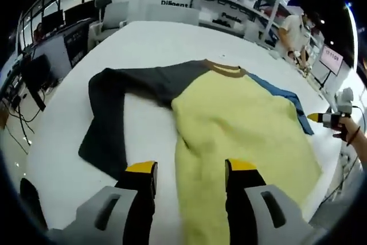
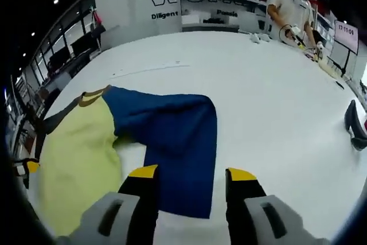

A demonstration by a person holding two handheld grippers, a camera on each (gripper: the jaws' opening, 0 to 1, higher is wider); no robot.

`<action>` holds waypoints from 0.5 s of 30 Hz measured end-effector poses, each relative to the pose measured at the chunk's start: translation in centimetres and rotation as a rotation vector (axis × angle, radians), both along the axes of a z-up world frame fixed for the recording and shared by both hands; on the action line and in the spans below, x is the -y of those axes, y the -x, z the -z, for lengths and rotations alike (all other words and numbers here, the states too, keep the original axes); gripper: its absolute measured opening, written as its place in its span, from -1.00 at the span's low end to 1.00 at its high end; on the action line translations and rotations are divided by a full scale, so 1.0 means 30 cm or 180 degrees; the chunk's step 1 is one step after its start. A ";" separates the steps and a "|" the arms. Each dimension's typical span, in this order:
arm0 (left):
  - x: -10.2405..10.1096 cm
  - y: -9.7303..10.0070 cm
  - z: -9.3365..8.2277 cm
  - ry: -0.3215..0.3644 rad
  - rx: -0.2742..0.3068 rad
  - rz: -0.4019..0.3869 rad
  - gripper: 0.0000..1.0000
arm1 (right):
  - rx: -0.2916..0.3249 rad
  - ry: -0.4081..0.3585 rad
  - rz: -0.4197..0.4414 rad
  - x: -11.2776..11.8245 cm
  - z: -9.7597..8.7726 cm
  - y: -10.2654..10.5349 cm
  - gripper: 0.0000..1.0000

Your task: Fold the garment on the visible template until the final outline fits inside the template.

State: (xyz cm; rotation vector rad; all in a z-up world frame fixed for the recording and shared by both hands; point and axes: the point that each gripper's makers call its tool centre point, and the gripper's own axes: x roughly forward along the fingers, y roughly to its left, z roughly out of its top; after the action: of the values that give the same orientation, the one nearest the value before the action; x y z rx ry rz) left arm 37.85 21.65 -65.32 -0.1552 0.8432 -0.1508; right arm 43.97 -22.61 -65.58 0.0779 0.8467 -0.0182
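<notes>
A yellow shirt [image 1: 241, 124] with one dark sleeve [image 1: 112, 124] and one blue sleeve [image 2: 172, 142] lies spread on the white desk [image 1: 155, 41], while the left gripper [image 1: 191, 170] and right gripper [image 2: 191, 173] hover above its near edge, jaws open, holding nothing.

Both views look down from close above the table [image 1: 143, 44], sharing the garment [image 1: 241, 124] (from opposite sides).
</notes>
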 end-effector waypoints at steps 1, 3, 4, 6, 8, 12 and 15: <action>0.007 0.024 0.002 -0.0006 -0.0020 0.0007 -0.03 | -0.0019 -0.0007 0.0010 -0.001 0.009 0.010 -0.18; 0.022 0.075 0.007 -0.0018 -0.0073 0.0032 -0.03 | -0.0072 -0.0016 0.0033 0.004 0.033 0.028 -0.19; 0.023 0.083 0.008 -0.0017 -0.0083 0.0030 -0.03 | -0.0075 -0.0020 0.0043 0.005 0.035 0.031 -0.20; 0.031 0.131 0.011 -0.0023 -0.0129 0.0017 -0.03 | -0.0107 0.0000 0.0070 0.013 0.052 0.047 -0.24; 0.035 0.164 0.011 -0.0026 -0.0163 0.0001 -0.06 | -0.0144 0.0008 0.0086 0.020 0.065 0.055 -0.34; 0.084 0.262 0.020 0.0194 -0.0403 -0.0053 -0.11 | -0.0138 0.0130 0.0084 0.042 0.070 0.058 -0.53; 0.071 0.279 0.025 0.0116 -0.0403 -0.0103 -0.19 | -0.0141 0.0230 0.0079 0.053 0.071 0.061 -0.62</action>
State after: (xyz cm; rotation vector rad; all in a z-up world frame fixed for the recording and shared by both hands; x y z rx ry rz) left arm 29.47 19.51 -66.08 -0.2143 0.9639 -0.1271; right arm 42.14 -24.20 -67.71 0.0201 0.8886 -0.0739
